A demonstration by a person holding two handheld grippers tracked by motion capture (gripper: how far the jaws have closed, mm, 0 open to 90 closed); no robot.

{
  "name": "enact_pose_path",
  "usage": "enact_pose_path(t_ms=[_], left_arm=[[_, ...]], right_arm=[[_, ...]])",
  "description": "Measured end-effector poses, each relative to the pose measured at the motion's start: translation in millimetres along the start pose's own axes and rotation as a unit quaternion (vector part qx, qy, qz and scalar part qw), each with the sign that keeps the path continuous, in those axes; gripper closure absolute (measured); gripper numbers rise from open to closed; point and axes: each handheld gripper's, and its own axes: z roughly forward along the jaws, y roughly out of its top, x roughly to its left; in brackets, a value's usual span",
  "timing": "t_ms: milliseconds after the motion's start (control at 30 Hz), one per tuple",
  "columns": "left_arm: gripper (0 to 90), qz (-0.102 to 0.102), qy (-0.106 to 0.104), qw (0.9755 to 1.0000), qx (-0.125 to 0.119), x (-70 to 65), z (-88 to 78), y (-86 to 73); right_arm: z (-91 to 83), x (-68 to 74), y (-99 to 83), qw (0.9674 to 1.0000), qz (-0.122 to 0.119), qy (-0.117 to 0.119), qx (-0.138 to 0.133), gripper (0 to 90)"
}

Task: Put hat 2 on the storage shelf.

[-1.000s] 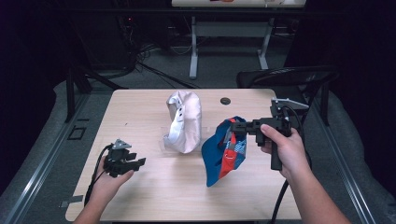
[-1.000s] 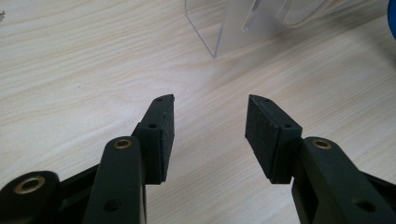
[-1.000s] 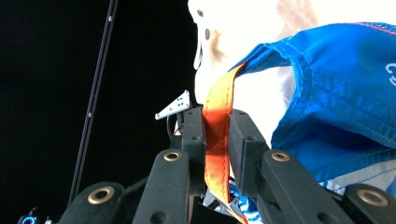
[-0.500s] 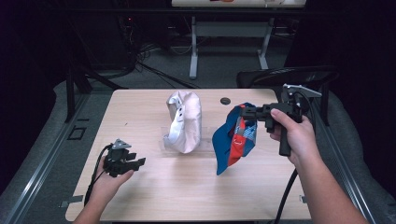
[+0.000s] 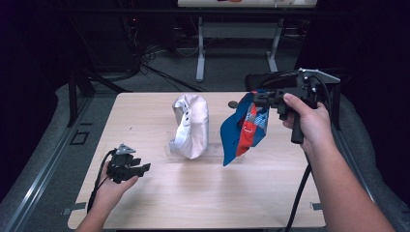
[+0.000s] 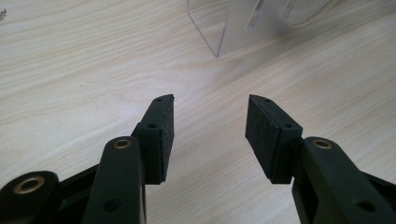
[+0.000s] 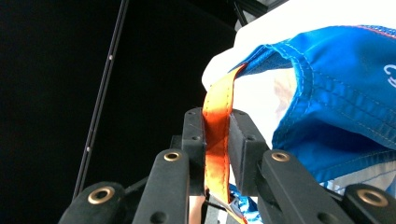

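Blue cap (image 5: pixel 243 126), clamped by its orange strap (image 7: pixel 217 135) in the right gripper (image 5: pixel 257 99), had risen off the table (image 5: pixel 203 203) toward the frame's right since a second before; lift underway. Left gripper (image 5: pixel 138 169) rested lower left, jaws apart, empty

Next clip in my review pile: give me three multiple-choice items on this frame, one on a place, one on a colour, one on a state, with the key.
1. Where is the white cap?
A. on a clear stand mid-table
B. hanging from the right gripper
C. on the floor

2. What colour is the strap clamped in the right gripper?
A. green
B. orange
C. black

3. How do the jaws of the left gripper stand?
A. shut on the blue cap
B. shut on nothing
C. open, nothing between them

Key:
1 A, it sits on the clear stand at the middle of the table.
2 B, the orange strap of the blue cap lies between the pads.
3 C, bare wood shows between the pads.
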Motion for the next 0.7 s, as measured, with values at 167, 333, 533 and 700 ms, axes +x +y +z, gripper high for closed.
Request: enact_pose_path(t_ms=[167,333,533,700], left_arm=[[52.5,0.001,-0.002,1.0,0.004,0.2,0.0,0.2],[52.6,0.001,-0.002,1.0,0.005,0.1,0.6,0.2],[52.6,0.003,-0.001,1.0,0.006,0.6,1.0,0.4],[52.5,0.002,0.0,1.0,0.005,0.8,1.8,-0.1]], right_arm=[[1.5,3.3,10.2,1.0,0.003,-0.001,-0.008,78.0],[3.3,2.3,20.9,0.9998,0.006,-0.011,-0.012,77.9],[7.6,-2.5,30.0,0.9996,0.01,-0.021,-0.018,77.9],[14.7,-10.0,36.7,0.9992,0.015,-0.03,-0.022,78.0]])
